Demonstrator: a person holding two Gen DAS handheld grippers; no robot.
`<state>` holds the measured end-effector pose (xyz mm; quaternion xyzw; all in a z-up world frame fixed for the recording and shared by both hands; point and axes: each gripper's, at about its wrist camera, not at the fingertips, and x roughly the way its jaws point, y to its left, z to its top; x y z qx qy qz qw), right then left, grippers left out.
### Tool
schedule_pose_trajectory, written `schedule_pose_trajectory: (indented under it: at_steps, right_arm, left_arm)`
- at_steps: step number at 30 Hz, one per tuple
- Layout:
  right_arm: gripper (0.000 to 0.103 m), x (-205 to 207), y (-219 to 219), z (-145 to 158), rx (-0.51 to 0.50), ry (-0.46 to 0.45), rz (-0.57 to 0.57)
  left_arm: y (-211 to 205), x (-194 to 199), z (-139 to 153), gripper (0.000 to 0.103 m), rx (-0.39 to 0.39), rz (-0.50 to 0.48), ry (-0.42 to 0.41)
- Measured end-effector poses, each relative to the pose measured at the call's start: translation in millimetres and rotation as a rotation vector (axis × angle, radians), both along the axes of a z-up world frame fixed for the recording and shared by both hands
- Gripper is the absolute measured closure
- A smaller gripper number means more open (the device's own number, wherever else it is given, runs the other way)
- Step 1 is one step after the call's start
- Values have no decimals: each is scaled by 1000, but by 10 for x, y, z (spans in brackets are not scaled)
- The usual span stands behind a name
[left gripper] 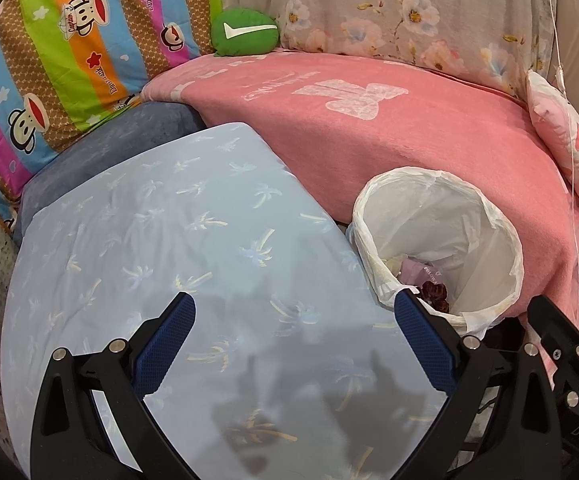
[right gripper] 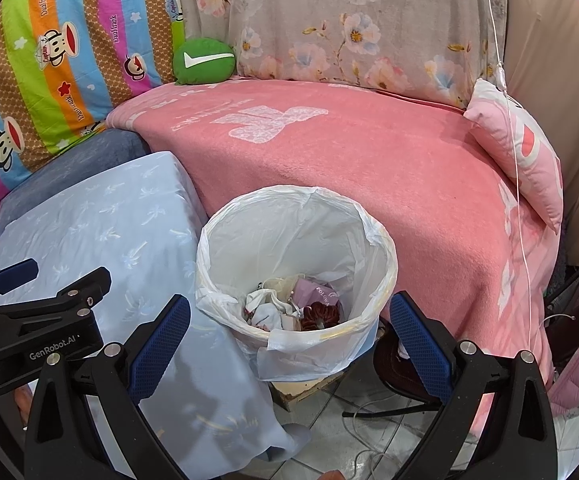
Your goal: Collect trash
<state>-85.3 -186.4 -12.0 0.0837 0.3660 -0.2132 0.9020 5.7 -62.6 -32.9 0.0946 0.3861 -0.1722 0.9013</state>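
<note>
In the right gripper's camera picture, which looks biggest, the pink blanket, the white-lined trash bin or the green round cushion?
1. pink blanket
2. trash bin, though it sits nearer the camera, which inflates it
3. green cushion, farthest back, so it looks smallest

a pink blanket point(right gripper: 369, 168) covers the bed, with a green cushion point(right gripper: 203, 61) and pink pillow point(right gripper: 517, 148) on it; the lined bin point(right gripper: 295, 264) stands on the tiled floor point(right gripper: 329, 432).

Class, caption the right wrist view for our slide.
Open right claw above white-lined round bin holding crumpled trash.
</note>
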Motion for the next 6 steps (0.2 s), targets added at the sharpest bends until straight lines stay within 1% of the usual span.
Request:
schedule_pose_trajectory:
  at_steps: [6]
  right_arm:
    - [6, 2, 1, -12, -1, 1, -2]
  left_arm:
    - [6, -5, -13, 7, -3, -9, -1]
